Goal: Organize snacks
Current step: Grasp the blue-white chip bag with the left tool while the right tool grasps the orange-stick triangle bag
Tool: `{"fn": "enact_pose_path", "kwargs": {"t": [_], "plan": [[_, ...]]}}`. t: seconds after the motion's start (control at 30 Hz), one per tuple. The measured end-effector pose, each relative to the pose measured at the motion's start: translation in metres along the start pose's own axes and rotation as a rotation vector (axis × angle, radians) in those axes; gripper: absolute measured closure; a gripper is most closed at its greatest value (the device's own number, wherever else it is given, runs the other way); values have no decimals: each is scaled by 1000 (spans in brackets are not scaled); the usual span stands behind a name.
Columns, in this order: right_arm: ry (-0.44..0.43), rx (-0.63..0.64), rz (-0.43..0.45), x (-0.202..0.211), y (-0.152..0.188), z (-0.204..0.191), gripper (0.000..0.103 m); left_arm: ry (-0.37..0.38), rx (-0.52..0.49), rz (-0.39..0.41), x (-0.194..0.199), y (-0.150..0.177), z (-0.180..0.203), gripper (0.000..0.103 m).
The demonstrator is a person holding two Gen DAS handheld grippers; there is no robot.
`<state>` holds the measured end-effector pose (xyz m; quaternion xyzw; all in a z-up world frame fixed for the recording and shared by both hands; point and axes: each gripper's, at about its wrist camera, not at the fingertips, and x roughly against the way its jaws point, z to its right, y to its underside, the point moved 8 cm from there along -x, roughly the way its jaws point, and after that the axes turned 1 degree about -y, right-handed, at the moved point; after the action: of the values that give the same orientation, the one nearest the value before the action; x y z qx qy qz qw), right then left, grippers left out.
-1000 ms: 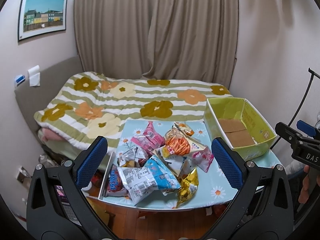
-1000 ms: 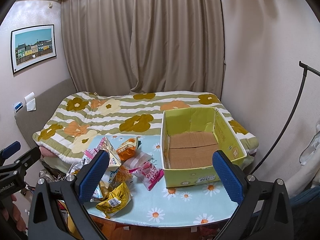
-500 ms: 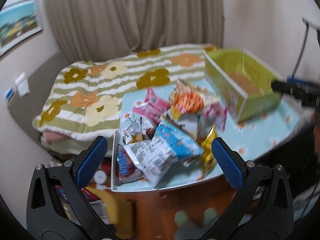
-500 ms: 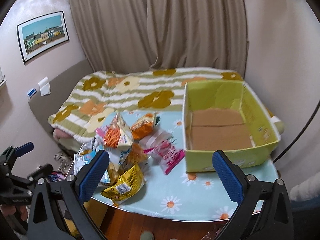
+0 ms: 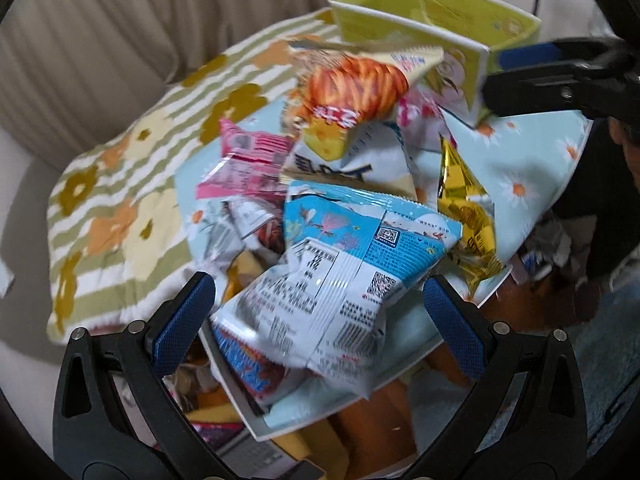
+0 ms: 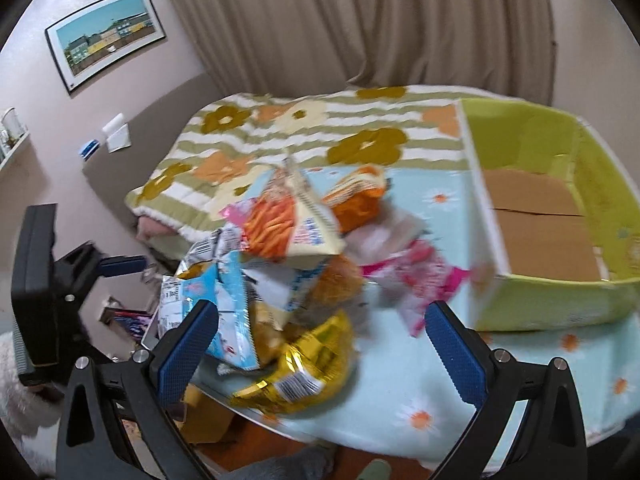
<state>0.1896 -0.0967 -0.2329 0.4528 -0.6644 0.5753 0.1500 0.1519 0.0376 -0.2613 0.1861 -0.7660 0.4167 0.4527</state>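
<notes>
Jaws apart over daisy-print table (image 6: 404, 376), seemingly bedside.

Daisy-print table (image 6: 472, 364), snack heap (image 6: 280, 248), green box (image 6: 560, 264)

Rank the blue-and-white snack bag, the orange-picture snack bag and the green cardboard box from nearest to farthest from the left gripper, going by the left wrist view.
1. Blue-and-white snack bag, between the left gripper's open fingers.
2. Orange-picture snack bag, atop the pile behind.
3. Green cardboard box, far right on the table.
</notes>
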Motion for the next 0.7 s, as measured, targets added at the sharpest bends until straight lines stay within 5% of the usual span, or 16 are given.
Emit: {"fn": "enact_pose_path", "kwargs": {"t": [0.17, 0.33, 0.7], "plan": [[-32, -13, -13, -29, -9, -3, 1, 66, -80, -15, -22, -1, 4, 1], [-74, -90, -20, -53, -14, -2, 1, 127, -104, -40, -41, 1, 4, 15], [-116, -175, 12, -73, -35, -8, 1, 236, -68, -40, -50, 3, 1, 29]]}}
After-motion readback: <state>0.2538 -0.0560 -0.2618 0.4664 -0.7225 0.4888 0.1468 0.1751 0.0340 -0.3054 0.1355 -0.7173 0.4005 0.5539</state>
